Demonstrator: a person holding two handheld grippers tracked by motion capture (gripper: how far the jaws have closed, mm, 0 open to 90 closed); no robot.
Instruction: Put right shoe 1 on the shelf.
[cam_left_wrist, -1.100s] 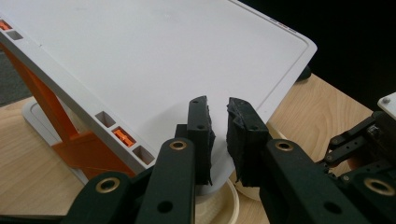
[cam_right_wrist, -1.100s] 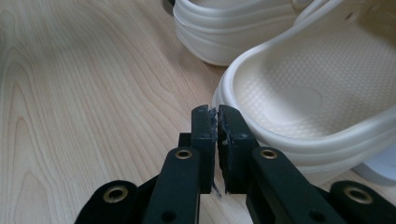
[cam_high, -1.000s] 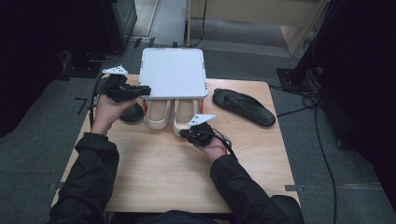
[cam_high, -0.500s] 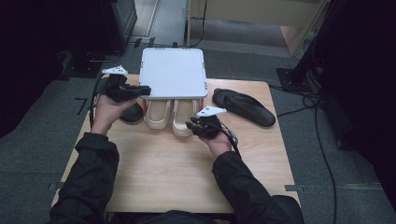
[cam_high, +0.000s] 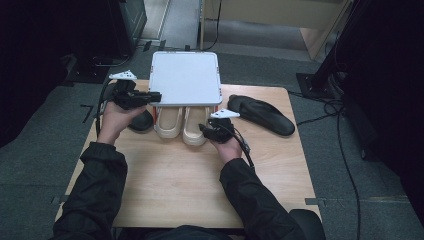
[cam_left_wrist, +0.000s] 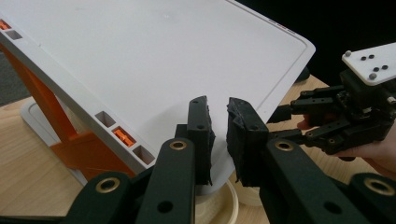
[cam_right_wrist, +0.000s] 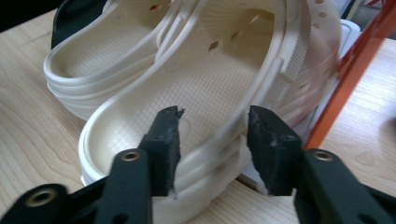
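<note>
Cream clogs (cam_high: 182, 124) sit side by side under the white lid (cam_high: 185, 77). My right gripper (cam_right_wrist: 212, 126) straddles the nearer clog's wall, jaws apart. My left gripper (cam_left_wrist: 218, 133), nearly closed, pinches the lid's edge, held tilted up. I can read no writing.

Two cream clogs (cam_high: 182, 125) side by side, centre of surface (cam_high: 170, 185). One white lid (cam_high: 185, 78) above them. Two black insoles: one far right (cam_high: 261, 114), one left (cam_high: 141, 121). Two claws.
</note>
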